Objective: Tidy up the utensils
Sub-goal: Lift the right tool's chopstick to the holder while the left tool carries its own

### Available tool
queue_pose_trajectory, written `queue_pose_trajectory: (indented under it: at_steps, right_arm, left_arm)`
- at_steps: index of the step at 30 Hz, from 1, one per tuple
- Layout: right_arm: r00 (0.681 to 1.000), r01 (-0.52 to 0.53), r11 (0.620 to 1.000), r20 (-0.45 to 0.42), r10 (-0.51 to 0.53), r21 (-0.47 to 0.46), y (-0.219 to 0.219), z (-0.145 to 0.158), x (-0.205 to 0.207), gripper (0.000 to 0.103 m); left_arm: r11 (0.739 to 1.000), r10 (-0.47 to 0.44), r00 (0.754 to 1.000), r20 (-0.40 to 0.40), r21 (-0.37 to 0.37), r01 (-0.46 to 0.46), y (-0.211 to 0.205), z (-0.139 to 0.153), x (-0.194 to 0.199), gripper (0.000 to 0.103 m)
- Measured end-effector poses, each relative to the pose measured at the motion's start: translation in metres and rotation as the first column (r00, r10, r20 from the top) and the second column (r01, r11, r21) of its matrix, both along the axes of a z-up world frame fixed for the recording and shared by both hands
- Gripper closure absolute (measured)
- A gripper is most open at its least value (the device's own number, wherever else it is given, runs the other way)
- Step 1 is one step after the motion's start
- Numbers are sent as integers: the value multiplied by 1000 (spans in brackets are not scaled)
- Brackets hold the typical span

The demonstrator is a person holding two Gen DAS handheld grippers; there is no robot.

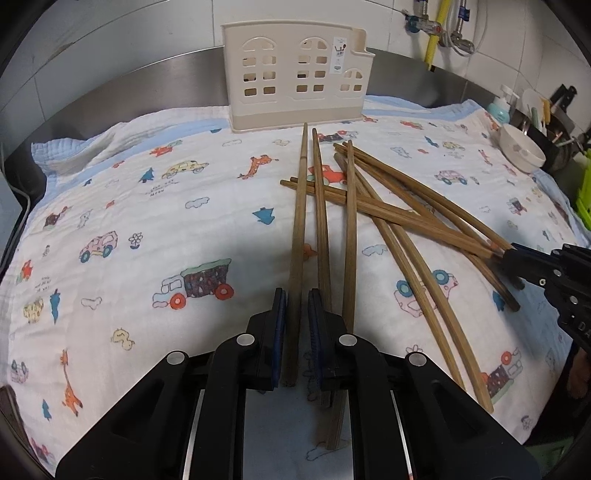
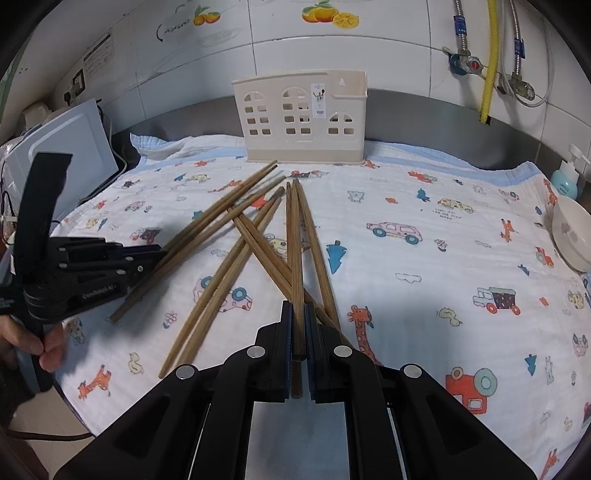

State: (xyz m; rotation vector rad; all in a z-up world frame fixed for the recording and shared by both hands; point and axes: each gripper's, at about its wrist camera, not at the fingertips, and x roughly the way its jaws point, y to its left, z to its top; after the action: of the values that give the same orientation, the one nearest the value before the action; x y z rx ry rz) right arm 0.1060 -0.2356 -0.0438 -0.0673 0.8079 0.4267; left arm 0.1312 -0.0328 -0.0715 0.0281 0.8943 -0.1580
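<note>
Faintly, embossed lettering on left tool [image 2: 160, 254], unreadable.

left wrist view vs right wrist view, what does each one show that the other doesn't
Only the left wrist view shows the green rack and dark cookware at the far right edge.

Only the right wrist view shows the white appliance on the left, the fruit stickers on the wall tiles, and a hand holding the left hand-held gripper.

Both show the beige utensil holder, the wooden chopsticks scattered on the printed cloth, the white bowl, and each hand-held gripper closed on a chopstick.
</note>
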Motion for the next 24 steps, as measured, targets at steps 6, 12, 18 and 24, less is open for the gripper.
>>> queue_pose_trajectory:
  at_steps: [6, 12, 18, 24]
  right_arm:
    - [999, 5, 1000, 38, -6, 24, -8, 21, -7, 96]
    - [997, 6, 998, 77, -10, 55, -17, 48, -8, 96]
    - [994, -3, 997, 113, -6, 77, -21, 74, -1, 96]
    - [990, -29, 996, 138, 16, 89, -26, 107, 17, 96]
  left_arm:
    - [1000, 9, 1000, 22, -22, -8, 4, 10, -6, 97]
    - [999, -8, 995, 100, -32, 12, 7, 39, -23, 97]
    - [996, -7, 986, 167, -83, 21, 15, 71, -27, 97]
    - [996, -13, 981, 194, -87, 30, 20, 98, -14, 97]
